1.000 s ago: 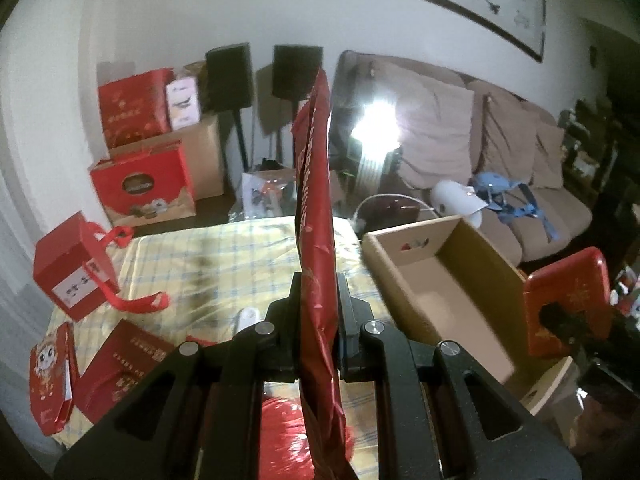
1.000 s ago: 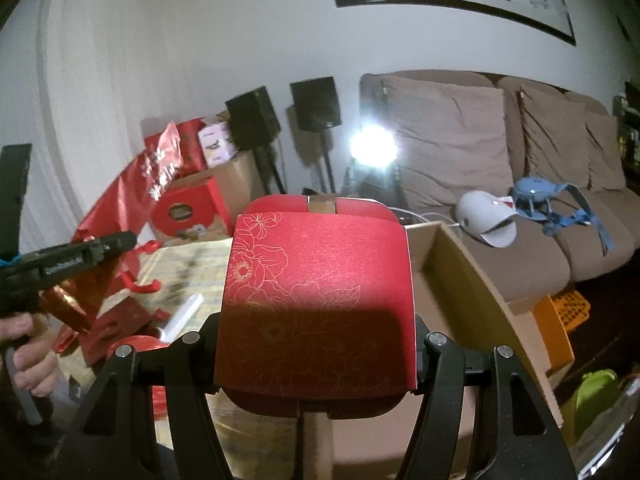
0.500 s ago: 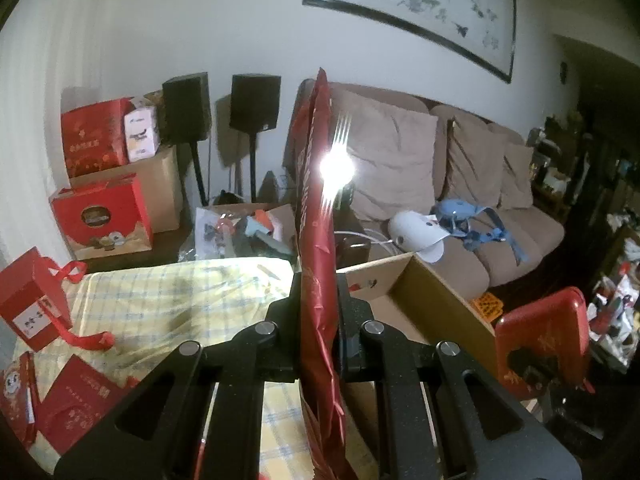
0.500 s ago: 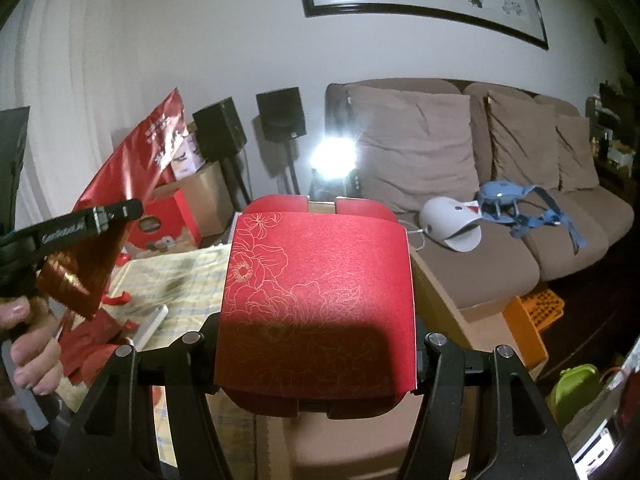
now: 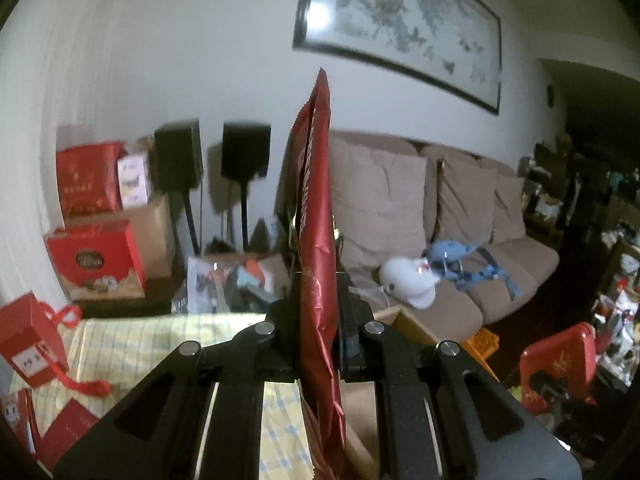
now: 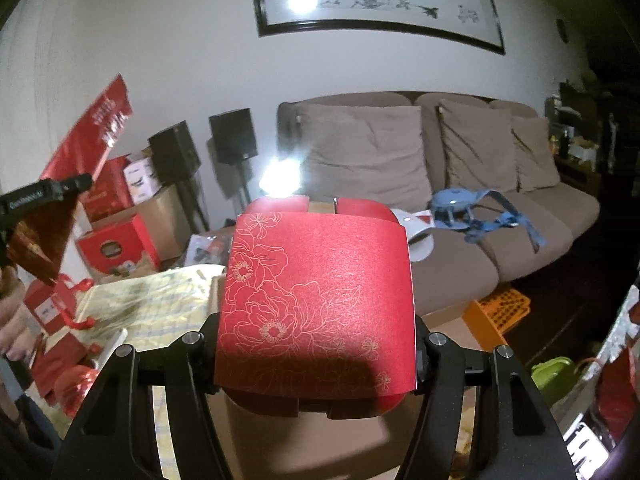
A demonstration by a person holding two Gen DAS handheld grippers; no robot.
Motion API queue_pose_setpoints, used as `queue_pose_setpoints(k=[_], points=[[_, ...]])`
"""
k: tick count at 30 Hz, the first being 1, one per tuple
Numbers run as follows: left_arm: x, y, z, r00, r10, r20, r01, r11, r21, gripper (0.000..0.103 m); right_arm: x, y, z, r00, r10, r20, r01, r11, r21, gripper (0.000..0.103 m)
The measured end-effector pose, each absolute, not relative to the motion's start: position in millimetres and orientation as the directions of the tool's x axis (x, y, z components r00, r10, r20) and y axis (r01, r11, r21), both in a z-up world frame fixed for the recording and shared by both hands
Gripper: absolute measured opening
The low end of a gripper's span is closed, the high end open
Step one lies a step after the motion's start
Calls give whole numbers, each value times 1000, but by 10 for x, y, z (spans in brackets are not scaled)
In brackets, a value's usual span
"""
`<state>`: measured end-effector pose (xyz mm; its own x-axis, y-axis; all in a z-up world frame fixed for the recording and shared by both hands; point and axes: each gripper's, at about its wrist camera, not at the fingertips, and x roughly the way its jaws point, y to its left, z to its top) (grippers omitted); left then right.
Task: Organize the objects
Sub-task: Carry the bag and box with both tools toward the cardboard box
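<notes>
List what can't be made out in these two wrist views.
- Cardboard box: inside hidden by the left claw and its red foil bag, left view; by the right claw's red flowered box, right view.
- Print on the bag: edge-on, unreadable.
- Right-side shelves: dark, blurred.
</notes>
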<state>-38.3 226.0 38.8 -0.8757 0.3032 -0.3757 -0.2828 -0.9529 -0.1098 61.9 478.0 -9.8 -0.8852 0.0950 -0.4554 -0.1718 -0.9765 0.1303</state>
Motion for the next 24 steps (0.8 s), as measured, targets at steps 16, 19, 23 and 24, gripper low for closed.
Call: queue_pose_setpoints(k=[16,19,23,24], points=[[-444,2871,255,-818,434,-378,-418,-899,-128,12,608,4909,-151,-874,168,-457,-238,-966,102,64],[-397,3012,198,-802,455,-387,-450,-886,-110,12,620,4902,-148,-875,167,-455,-236,-966,100,64],[-298,3114,178,-791,475,-386,-475,-874,-103,12,612,4917,-150,-874,168,-455,-238,-966,100,64],[-296,3126,167,-789,475,-389,-476,-874,-103,12,607,4924,-159,-873,168,-458,-238,-966,100,64]])
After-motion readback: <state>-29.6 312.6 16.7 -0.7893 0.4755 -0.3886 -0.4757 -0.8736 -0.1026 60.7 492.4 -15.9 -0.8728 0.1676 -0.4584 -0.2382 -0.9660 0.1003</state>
